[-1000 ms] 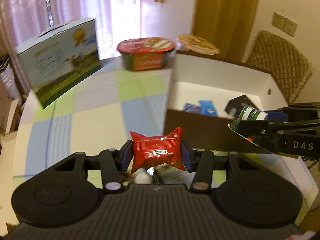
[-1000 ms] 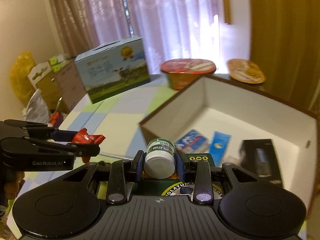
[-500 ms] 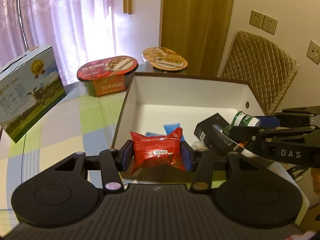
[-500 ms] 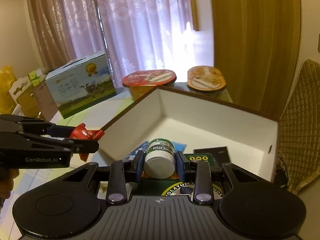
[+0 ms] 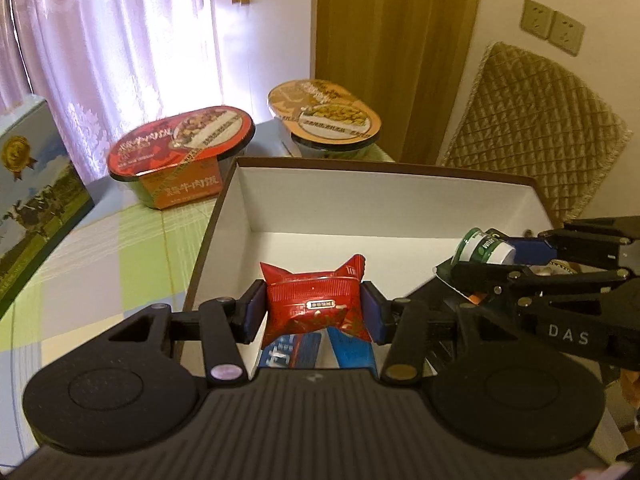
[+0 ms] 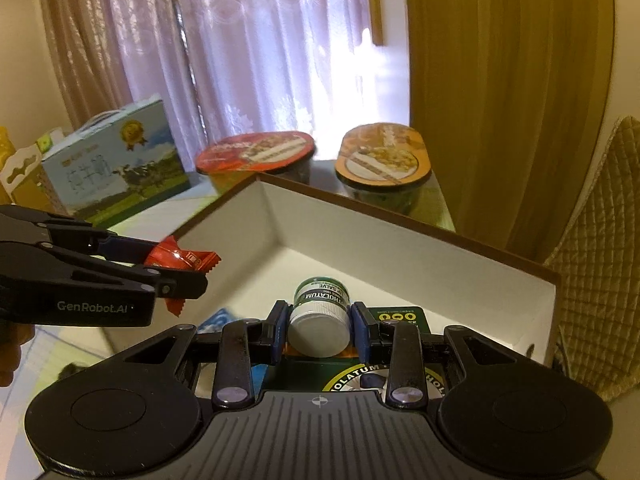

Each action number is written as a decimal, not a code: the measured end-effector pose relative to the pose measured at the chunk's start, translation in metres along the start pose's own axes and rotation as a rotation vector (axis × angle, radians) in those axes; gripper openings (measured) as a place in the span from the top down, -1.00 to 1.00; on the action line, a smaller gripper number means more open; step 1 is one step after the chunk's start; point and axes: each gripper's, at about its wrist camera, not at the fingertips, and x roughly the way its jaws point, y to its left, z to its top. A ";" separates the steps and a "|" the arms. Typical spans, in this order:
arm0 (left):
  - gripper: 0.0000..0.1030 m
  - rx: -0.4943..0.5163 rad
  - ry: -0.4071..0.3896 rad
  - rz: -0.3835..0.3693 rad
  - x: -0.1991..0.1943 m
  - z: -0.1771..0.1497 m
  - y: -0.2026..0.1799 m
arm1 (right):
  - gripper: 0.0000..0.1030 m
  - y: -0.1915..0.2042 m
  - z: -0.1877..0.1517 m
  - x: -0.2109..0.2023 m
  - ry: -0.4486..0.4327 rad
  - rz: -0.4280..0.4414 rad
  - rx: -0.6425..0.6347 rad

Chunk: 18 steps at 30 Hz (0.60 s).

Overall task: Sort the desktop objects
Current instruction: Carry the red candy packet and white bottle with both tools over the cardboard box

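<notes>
Checked tablecloth (image 5: 132, 248) under white box (image 5: 384, 200), two noodle bowls behind; my left gripper (image 5: 314, 312) clamped on red snack packet (image 5: 316, 304), pinched between both pads above box's near edge; my right gripper (image 6: 319, 330) clamped on white salve jar (image 6: 319, 320), green label forward, over box interior

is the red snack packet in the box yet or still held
Held: the red snack packet sits clamped in the left gripper, above the box's near edge.

Sheer curtains (image 6: 260, 52), ochre drape (image 6: 500, 80), quilted chair (image 5: 532, 120)
</notes>
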 end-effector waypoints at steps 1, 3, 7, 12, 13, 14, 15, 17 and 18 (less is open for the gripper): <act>0.13 -0.008 0.009 0.003 0.008 0.003 0.001 | 0.40 -0.003 0.002 0.005 0.008 -0.005 0.002; 0.13 -0.018 0.023 0.009 0.021 0.008 0.002 | 0.40 -0.009 0.004 0.017 0.025 -0.026 0.014; 0.13 -0.020 0.052 0.024 0.045 0.018 0.002 | 0.40 -0.024 0.010 0.039 0.059 -0.037 0.084; 0.13 -0.022 0.095 0.037 0.075 0.027 0.005 | 0.40 -0.032 0.015 0.064 0.088 -0.048 0.103; 0.12 -0.023 0.103 0.039 0.080 0.029 0.006 | 0.40 -0.033 0.016 0.067 0.093 -0.050 0.104; 0.12 -0.024 0.112 0.039 0.086 0.030 0.007 | 0.40 -0.034 0.017 0.071 0.098 -0.054 0.104; 0.12 -0.024 0.120 0.040 0.091 0.031 0.007 | 0.40 -0.035 0.018 0.075 0.102 -0.057 0.106; 0.12 -0.024 0.138 0.047 0.100 0.032 0.009 | 0.40 -0.037 0.019 0.081 0.110 -0.060 0.114; 0.11 -0.024 0.144 0.049 0.104 0.033 0.010 | 0.40 -0.039 0.020 0.084 0.113 -0.062 0.118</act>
